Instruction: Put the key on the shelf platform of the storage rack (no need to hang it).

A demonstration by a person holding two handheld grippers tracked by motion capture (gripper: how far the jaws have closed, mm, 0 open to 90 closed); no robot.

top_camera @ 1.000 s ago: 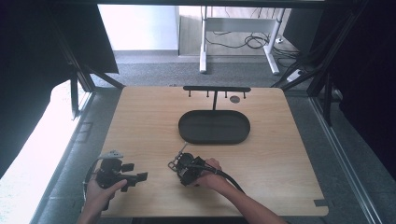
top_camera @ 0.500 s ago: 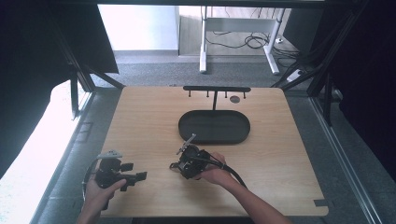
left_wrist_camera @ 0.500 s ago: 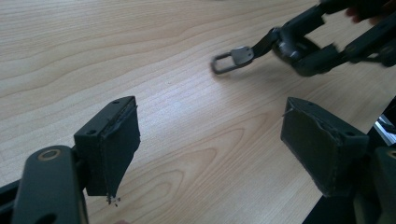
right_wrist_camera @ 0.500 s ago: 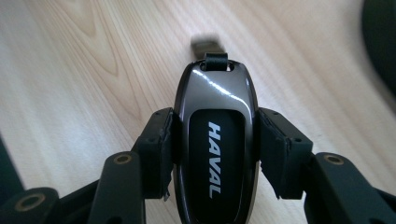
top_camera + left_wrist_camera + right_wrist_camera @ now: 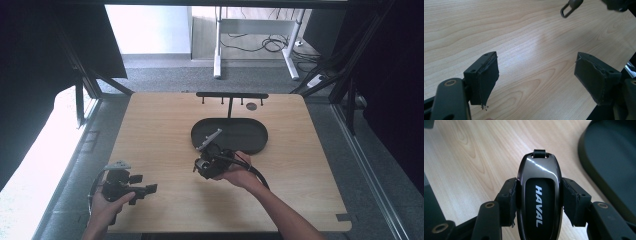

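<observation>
Right now my right gripper [image 5: 209, 162] holds a car key fob [image 5: 539, 195] clamped between its two black jaws, one padded face pressed on each long side of the fob. It hangs over the wooden table [image 5: 150, 125], just in front of a dark oval tray [image 5: 250, 132] that sits mid-table before a low black rack [image 5: 231, 95] with short pegs.

The fob is a glossy, dark, rounded case with the word HAVAL in white down its face and a small black strap loop at its far end. I judge it to be light, rigid and hard, but slick: the polished shell tapers toward the loop, so it could slide forward out of a loose squeeze. The flat-sided middle, where my pads sit now, looks like the safest place to take hold; the loop would suit hanging on a peg.

My left gripper [image 5: 131, 184] rests near the table's front left corner, jaws spread wide apart with nothing between them, over bare wood. At the top edge of the left gripper view a small metal ring [image 5: 565, 11] dangles, possibly from the fob's strap, though I cannot be sure.
</observation>
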